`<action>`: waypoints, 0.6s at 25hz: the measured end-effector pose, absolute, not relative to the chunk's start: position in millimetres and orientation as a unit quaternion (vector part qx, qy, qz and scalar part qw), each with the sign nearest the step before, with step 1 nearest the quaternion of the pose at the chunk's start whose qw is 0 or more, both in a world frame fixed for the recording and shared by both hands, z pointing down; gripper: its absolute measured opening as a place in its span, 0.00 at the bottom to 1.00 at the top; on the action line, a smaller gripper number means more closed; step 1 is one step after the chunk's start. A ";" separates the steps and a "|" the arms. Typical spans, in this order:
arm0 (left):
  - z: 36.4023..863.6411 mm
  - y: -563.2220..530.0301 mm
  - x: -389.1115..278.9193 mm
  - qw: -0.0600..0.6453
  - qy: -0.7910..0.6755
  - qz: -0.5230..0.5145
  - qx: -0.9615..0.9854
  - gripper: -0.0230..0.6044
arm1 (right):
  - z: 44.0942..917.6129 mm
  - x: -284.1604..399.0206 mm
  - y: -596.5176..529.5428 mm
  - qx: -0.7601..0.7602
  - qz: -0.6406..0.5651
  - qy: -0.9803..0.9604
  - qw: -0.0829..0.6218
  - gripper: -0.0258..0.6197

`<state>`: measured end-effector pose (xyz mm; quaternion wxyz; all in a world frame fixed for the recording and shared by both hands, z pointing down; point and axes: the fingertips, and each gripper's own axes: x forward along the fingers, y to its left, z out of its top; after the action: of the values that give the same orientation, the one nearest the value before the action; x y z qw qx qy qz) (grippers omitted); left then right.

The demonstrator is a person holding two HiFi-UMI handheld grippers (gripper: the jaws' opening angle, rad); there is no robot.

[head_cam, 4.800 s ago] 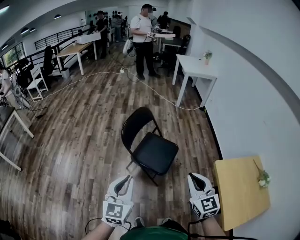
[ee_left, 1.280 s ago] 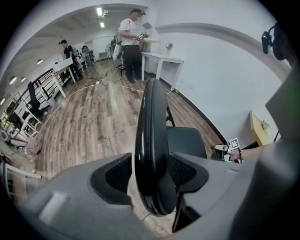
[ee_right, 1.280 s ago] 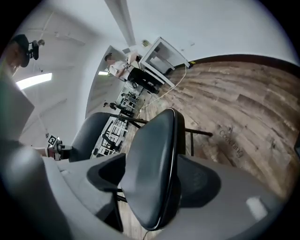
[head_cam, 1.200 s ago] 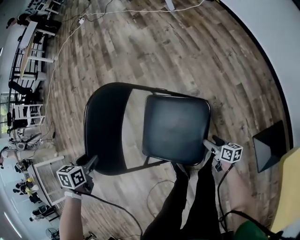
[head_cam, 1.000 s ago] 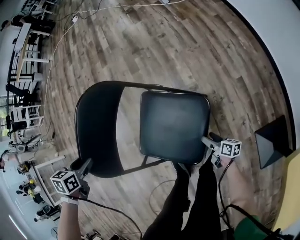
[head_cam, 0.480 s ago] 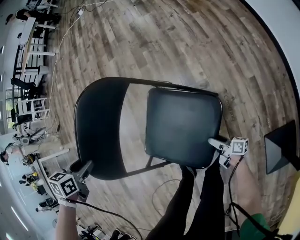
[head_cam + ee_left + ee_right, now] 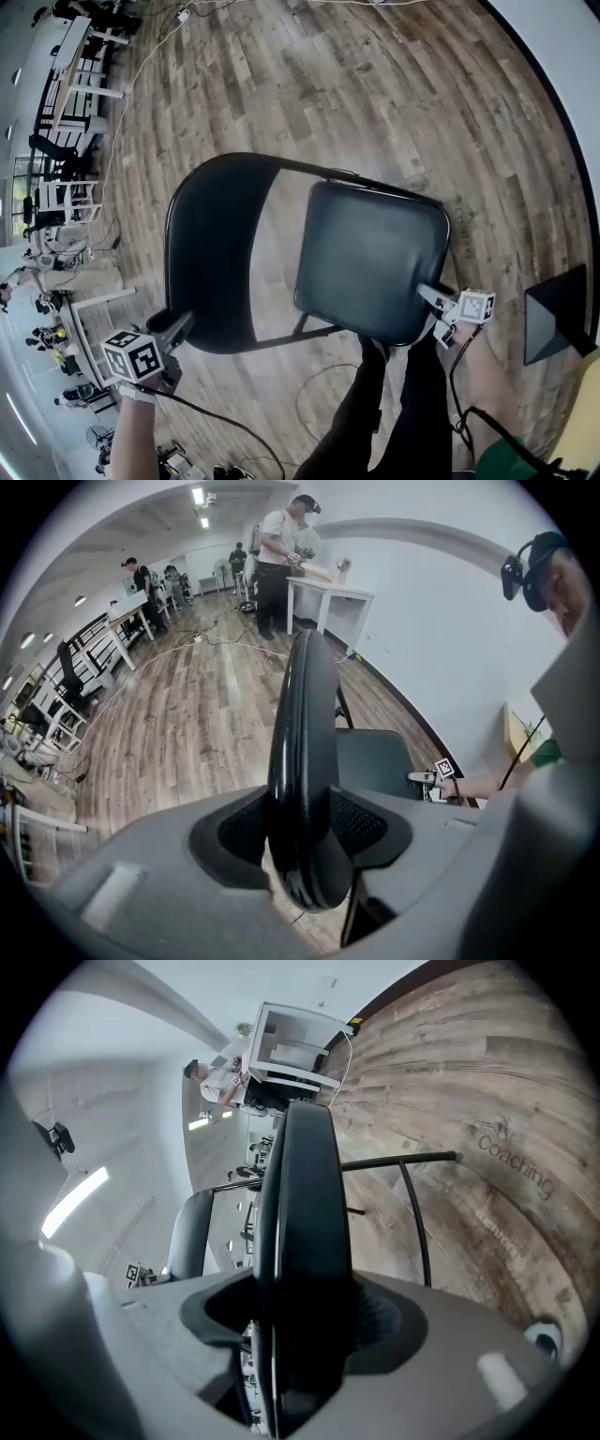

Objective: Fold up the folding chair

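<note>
A black folding chair stands unfolded on the wood floor below me. Its curved backrest [image 7: 211,253] is on the left and its padded seat [image 7: 370,267] on the right. My left gripper [image 7: 178,328] points steeply down, shut on the backrest's top edge. In the left gripper view the backrest [image 7: 305,714] runs up between the pads of the left gripper [image 7: 305,827]. My right gripper [image 7: 429,296] sits at the seat's front corner, its jaws closing. In the right gripper view the seat's edge [image 7: 305,1194] fills the gap of the right gripper [image 7: 300,1321], and the pads touch it.
The person's dark-trousered legs [image 7: 394,403] stand just behind the chair, with a thin cable [image 7: 323,384] on the floor beside them. A dark object [image 7: 553,323] lies at the right. White desks [image 7: 75,56] line the far left. A standing person [image 7: 277,555] and a white table [image 7: 328,597] are far off.
Several seconds ago both grippers hung free in front of the chair; now each is on it. Over the last second the right gripper shifted slightly at the seat's edge; the left stayed put.
</note>
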<state>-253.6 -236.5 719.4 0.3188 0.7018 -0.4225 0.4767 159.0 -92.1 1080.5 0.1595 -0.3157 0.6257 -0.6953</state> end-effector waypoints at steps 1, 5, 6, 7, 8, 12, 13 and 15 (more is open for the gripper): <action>716.7 -238.2 -256.8 0.318 -0.424 0.474 0.703 0.36 | 1074.2 155.2 -95.0 -0.318 -0.694 0.627 0.156 0.47; 704.1 -239.1 -264.2 0.313 -0.423 0.467 0.711 0.35 | 1058.1 143.2 -96.2 -0.345 -0.696 0.619 0.115 0.47; 699.8 -238.9 -265.3 0.311 -0.424 0.465 0.712 0.35 | 1051.5 139.1 -99.5 -0.350 -0.691 0.623 0.110 0.47; 695.0 -239.3 -266.4 0.308 -0.426 0.464 0.713 0.35 | 1044.9 134.6 -103.4 -0.355 -0.687 0.626 0.104 0.47; 689.7 -240.2 -267.6 0.303 -0.428 0.464 0.714 0.35 | 1038.6 129.8 -106.8 -0.362 -0.684 0.626 0.096 0.47; 663.7 -243.1 -271.8 0.280 -0.436 0.463 0.719 0.35 | 1007.2 107.2 -116.0 -0.387 -0.683 0.616 0.065 0.46; 658.4 -242.7 -272.9 0.276 -0.437 0.460 0.722 0.35 | 999.3 102.0 -118.2 -0.392 -0.682 0.614 0.059 0.46; 650.4 -240.8 -275.9 0.270 -0.439 0.454 0.727 0.34 | 984.7 91.3 -121.2 -0.399 -0.681 0.612 0.051 0.46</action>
<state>-275.9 -240.8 650.4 0.2704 0.7267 -0.4393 0.4537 91.3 -121.2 984.7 0.0509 -0.3988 0.6118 -0.6812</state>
